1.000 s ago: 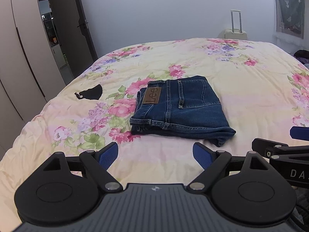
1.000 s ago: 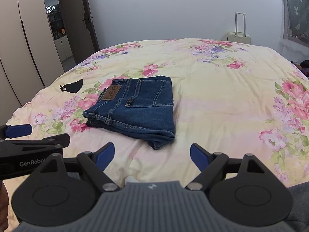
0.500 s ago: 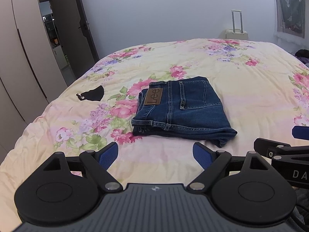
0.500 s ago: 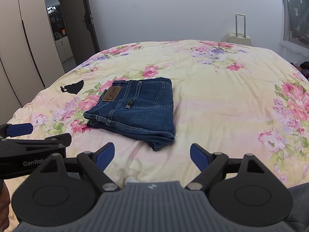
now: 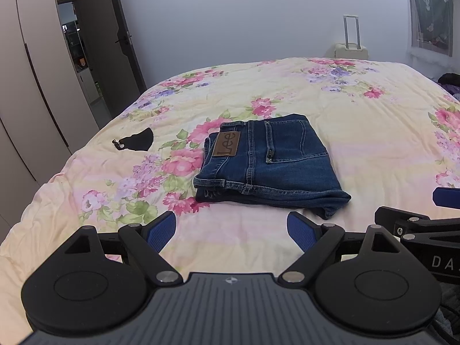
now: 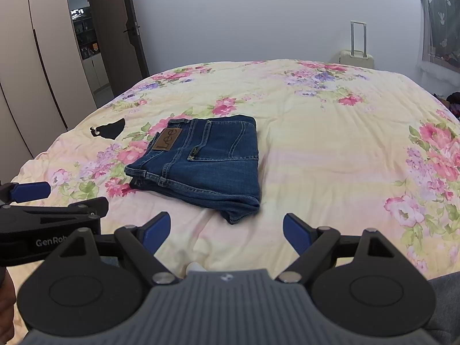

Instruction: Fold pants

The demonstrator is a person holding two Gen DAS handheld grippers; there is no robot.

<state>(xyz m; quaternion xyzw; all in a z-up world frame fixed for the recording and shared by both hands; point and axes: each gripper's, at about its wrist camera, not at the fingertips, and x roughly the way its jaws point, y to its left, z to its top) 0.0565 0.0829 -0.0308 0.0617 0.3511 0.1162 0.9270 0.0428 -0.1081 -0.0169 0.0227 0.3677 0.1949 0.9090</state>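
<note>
A pair of dark blue jeans (image 5: 267, 164) lies folded into a compact rectangle on the floral bedspread (image 5: 359, 132), its brown Lee patch facing up. It also shows in the right wrist view (image 6: 204, 164). My left gripper (image 5: 231, 230) is open and empty, held back from the near edge of the jeans. My right gripper (image 6: 227, 231) is open and empty, also short of the jeans. Each gripper shows at the edge of the other's view, the right one (image 5: 425, 224) and the left one (image 6: 43, 215).
A small black item (image 5: 135, 142) lies on the bed left of the jeans. A cream suitcase (image 5: 350, 49) stands beyond the far end of the bed. Wardrobe doors (image 5: 26, 86) and an open doorway are on the left. Dark clothes (image 5: 450, 82) lie at the right.
Both grippers have drawn back and risen slightly, so the jeans sit a little lower in the views. The jeans have not moved. Both grippers stay open.
</note>
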